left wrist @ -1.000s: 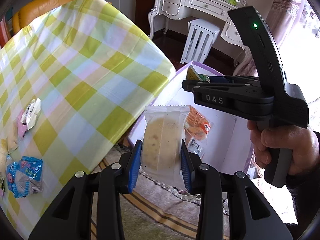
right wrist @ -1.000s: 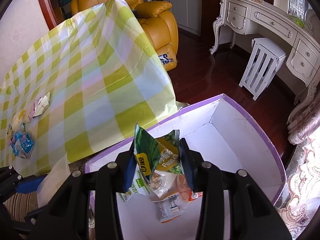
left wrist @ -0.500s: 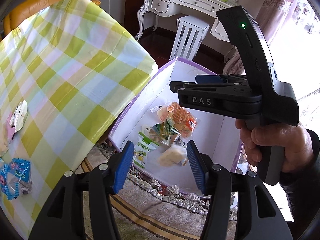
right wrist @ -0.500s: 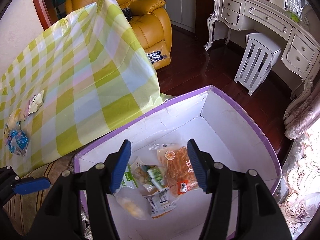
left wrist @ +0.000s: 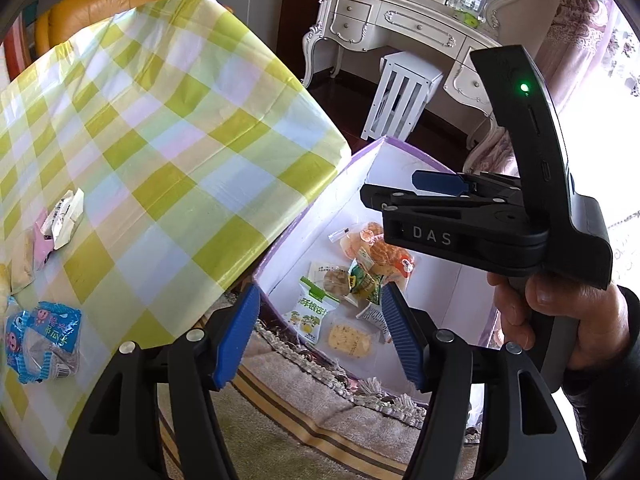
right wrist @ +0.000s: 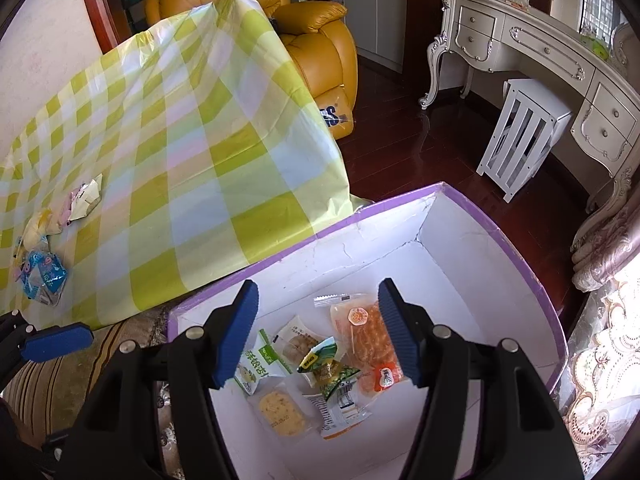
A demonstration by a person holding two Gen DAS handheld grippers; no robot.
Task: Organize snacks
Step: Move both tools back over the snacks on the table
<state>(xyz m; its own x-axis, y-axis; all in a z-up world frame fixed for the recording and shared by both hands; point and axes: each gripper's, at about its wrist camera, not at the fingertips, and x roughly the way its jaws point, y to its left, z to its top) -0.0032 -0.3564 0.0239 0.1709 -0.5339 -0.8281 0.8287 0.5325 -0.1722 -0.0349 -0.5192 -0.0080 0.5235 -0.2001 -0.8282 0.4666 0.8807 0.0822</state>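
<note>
A white box with a purple rim [right wrist: 500, 236] stands on the floor beside the table; it also shows in the left wrist view [left wrist: 404, 148]. Inside lie several snack packs: a clear-wrapped yellow cake [right wrist: 280, 408], a green pea pack [right wrist: 332, 368], an orange cracker pack [right wrist: 368, 336] and a green-and-white pack [right wrist: 258, 364]. My left gripper [left wrist: 320, 332] is open and empty above the box's near edge. My right gripper [right wrist: 316, 328] is open and empty over the box. On the table lie a blue snack pack [left wrist: 42, 340] and a white and pink wrapper [left wrist: 64, 216].
The table carries a yellow-green checked cloth [left wrist: 160, 140] that hangs next to the box. A fringed rug [left wrist: 304, 412] lies under the box. A white stool [right wrist: 524, 132], a white dresser [right wrist: 560, 52] and a yellow armchair [right wrist: 316, 28] stand behind.
Both grippers opened. The left let go of the clear-wrapped cake and the right let go of the green pea pack; both packs now lie in the box.
</note>
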